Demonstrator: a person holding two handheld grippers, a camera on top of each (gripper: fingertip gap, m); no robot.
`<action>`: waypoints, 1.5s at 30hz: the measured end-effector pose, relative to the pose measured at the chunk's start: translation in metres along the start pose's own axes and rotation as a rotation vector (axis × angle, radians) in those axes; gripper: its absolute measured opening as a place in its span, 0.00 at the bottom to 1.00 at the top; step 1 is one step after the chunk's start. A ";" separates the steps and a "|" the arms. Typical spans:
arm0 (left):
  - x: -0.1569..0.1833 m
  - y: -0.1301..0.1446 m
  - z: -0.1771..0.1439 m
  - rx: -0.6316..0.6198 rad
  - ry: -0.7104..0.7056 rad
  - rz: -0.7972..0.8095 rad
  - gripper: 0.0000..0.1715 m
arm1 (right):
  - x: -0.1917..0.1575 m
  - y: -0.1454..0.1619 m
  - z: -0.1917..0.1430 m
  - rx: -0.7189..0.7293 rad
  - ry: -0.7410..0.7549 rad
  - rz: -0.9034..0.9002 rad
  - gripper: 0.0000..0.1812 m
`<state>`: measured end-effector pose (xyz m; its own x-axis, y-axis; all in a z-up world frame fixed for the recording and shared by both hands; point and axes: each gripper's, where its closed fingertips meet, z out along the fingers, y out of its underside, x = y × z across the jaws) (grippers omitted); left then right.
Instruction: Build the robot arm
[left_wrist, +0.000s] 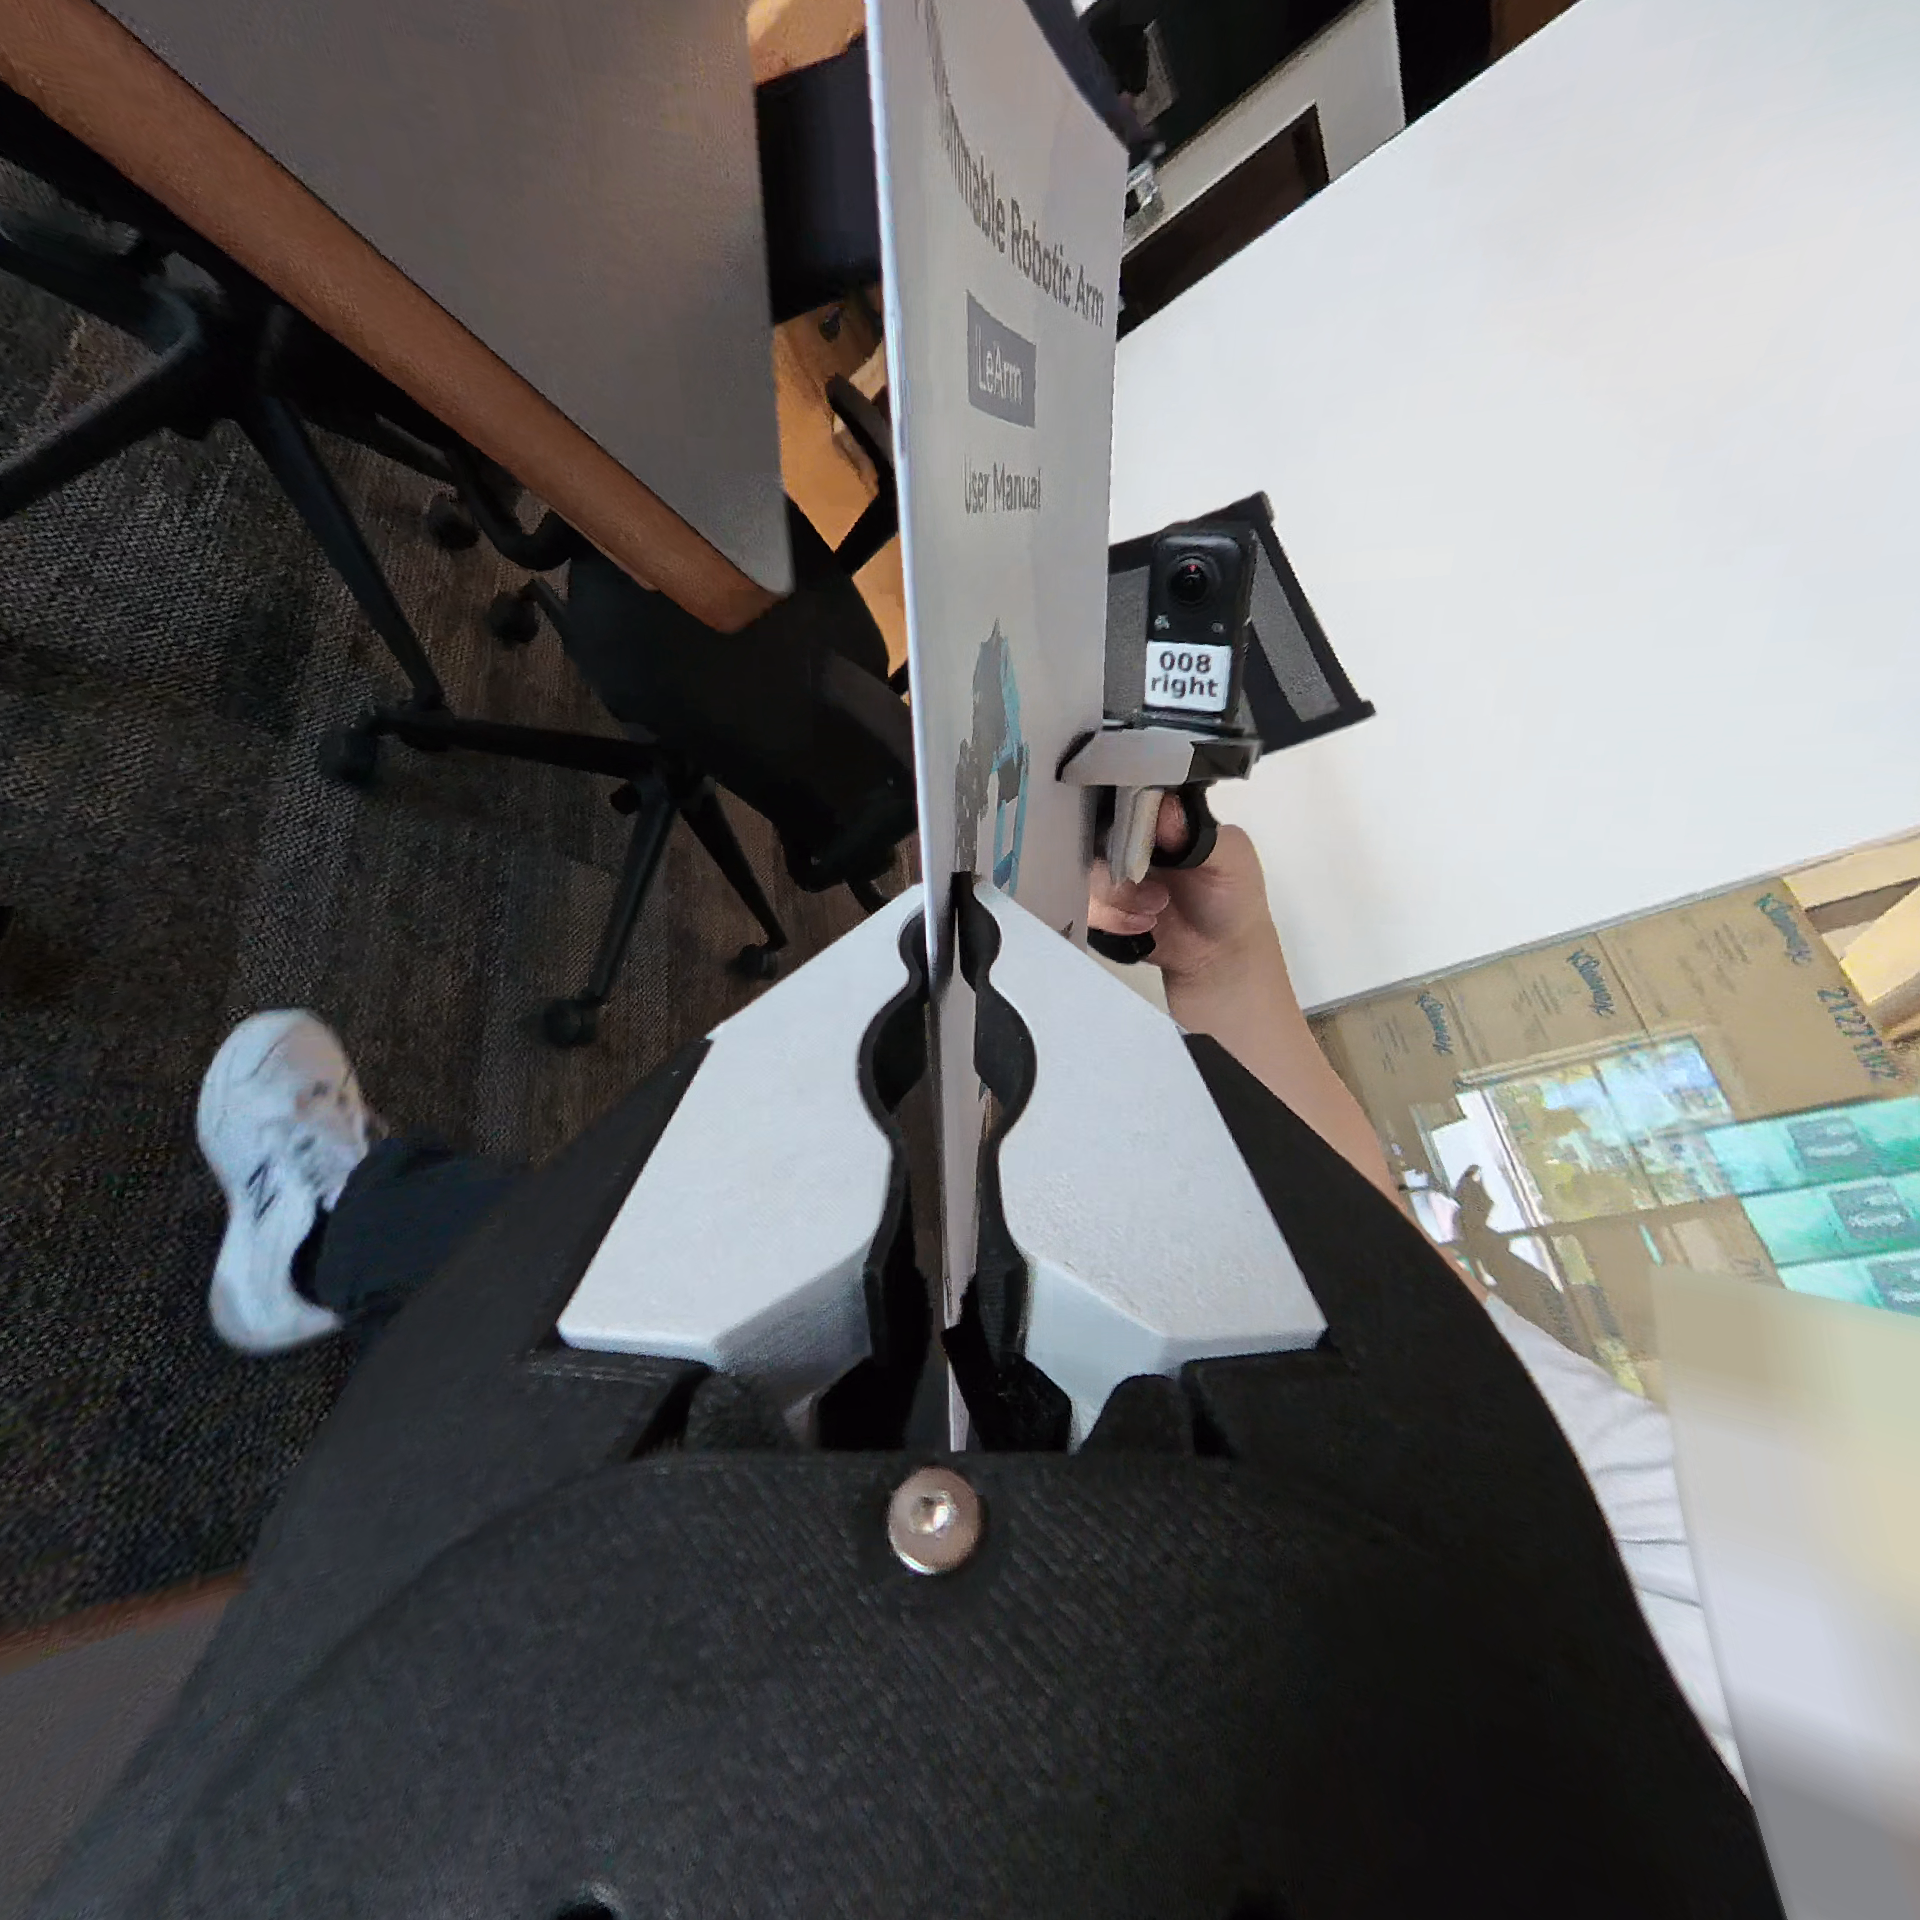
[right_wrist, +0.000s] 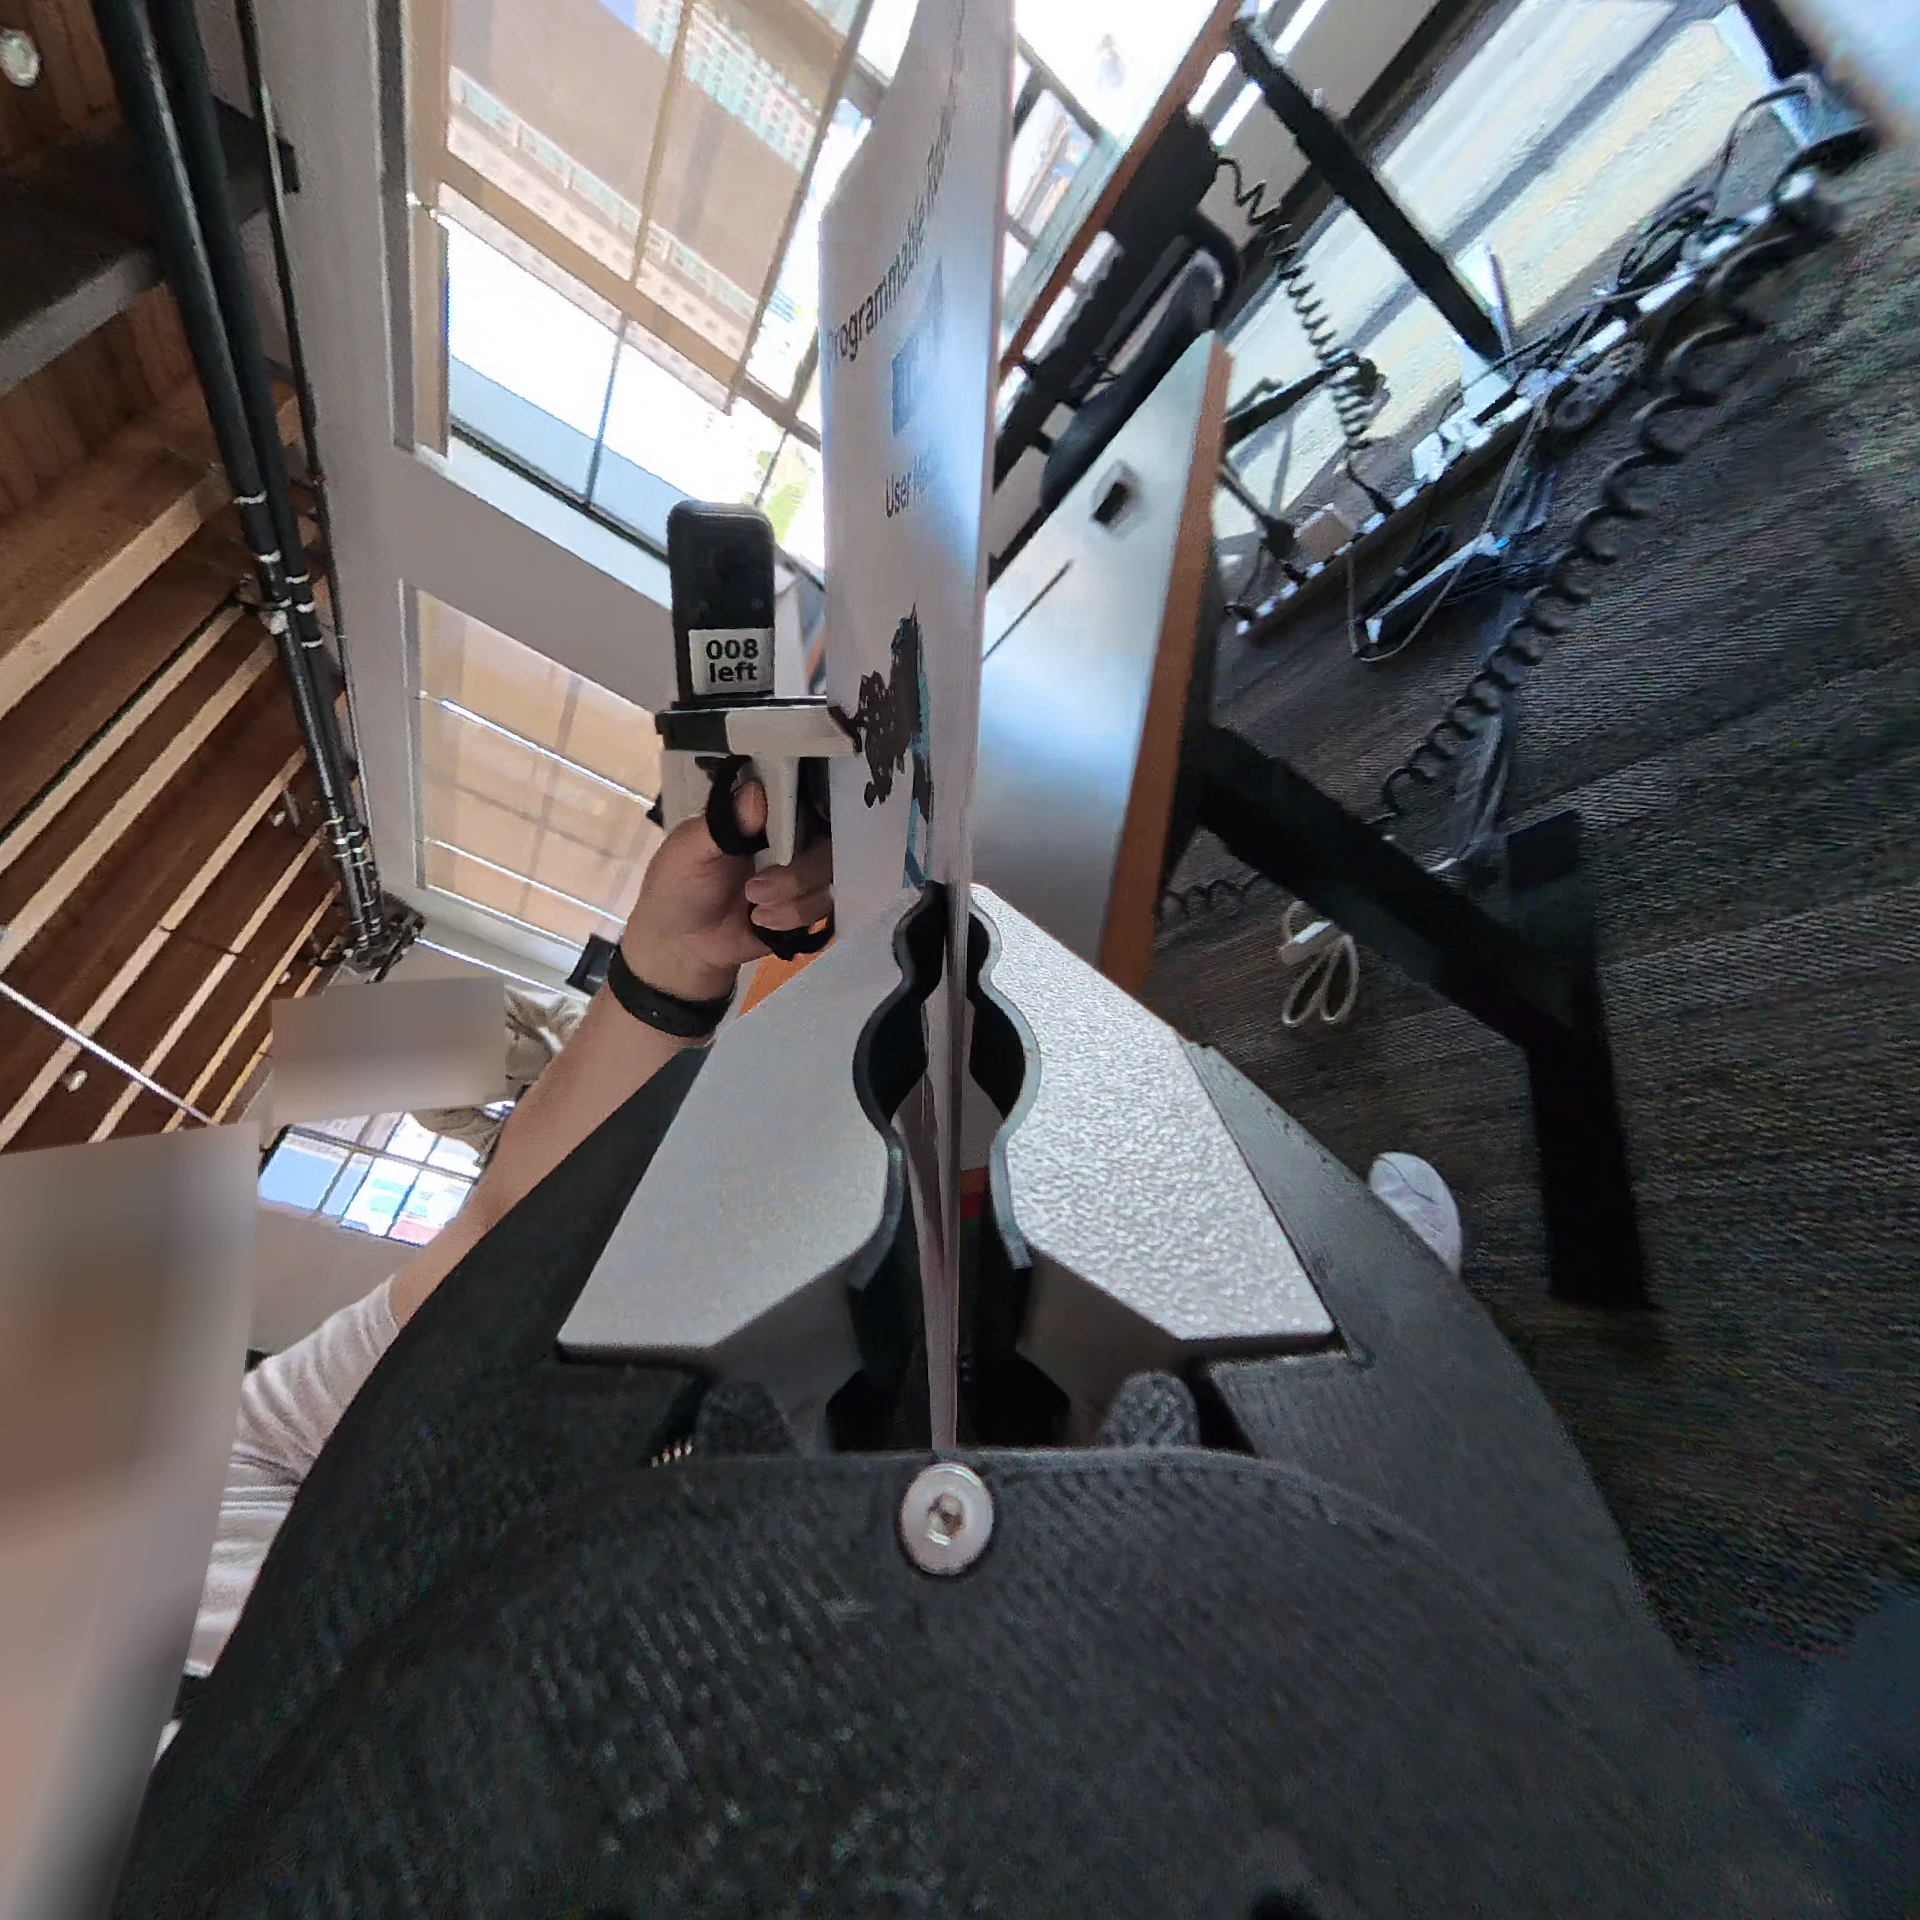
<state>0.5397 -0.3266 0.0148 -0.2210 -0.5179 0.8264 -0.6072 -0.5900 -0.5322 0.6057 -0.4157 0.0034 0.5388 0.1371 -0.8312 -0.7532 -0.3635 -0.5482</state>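
A thin white printed booklet (left_wrist: 997, 436) with grey print and a small picture on its cover is held up in the air, seen nearly edge-on. My left gripper (left_wrist: 954, 914) is shut on one edge of it. My right gripper (right_wrist: 948, 914) is shut on the opposite edge of the same booklet (right_wrist: 914, 436). The right gripper also shows in the left wrist view (left_wrist: 1081, 764), clamped on the booklet's far side with a hand on its handle. The left gripper shows in the right wrist view (right_wrist: 847, 732) likewise.
A grey desk with a wooden edge (left_wrist: 499, 312) and black office chairs (left_wrist: 665, 727) stand over dark carpet. A person's white shoe (left_wrist: 281, 1174) is below. Cardboard boxes (left_wrist: 1621, 1101) stand by a white wall. Cables (right_wrist: 1558, 499) and a black desk frame (right_wrist: 1455, 935) lie to the right. My right fingertips sit around 12 centimeters from my left ones.
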 end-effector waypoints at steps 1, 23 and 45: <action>-0.018 -0.015 0.019 -0.028 0.000 -0.023 0.00 | 0.025 -0.019 -0.002 -0.011 0.034 0.001 0.00; -0.184 -0.231 0.162 -0.017 -0.294 0.075 0.20 | 0.253 -0.217 -0.049 -0.105 0.381 0.155 0.00; -0.122 -0.081 0.205 -0.543 -0.404 1.050 0.34 | 0.179 -0.160 -0.094 -0.462 0.376 -1.218 0.29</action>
<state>0.7723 -0.3421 -0.0805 -0.5976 -0.7930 -0.1181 -0.5367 0.5051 -0.6759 0.8588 -0.4195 -0.0491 0.8928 0.3596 0.2712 0.4256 -0.4768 -0.7691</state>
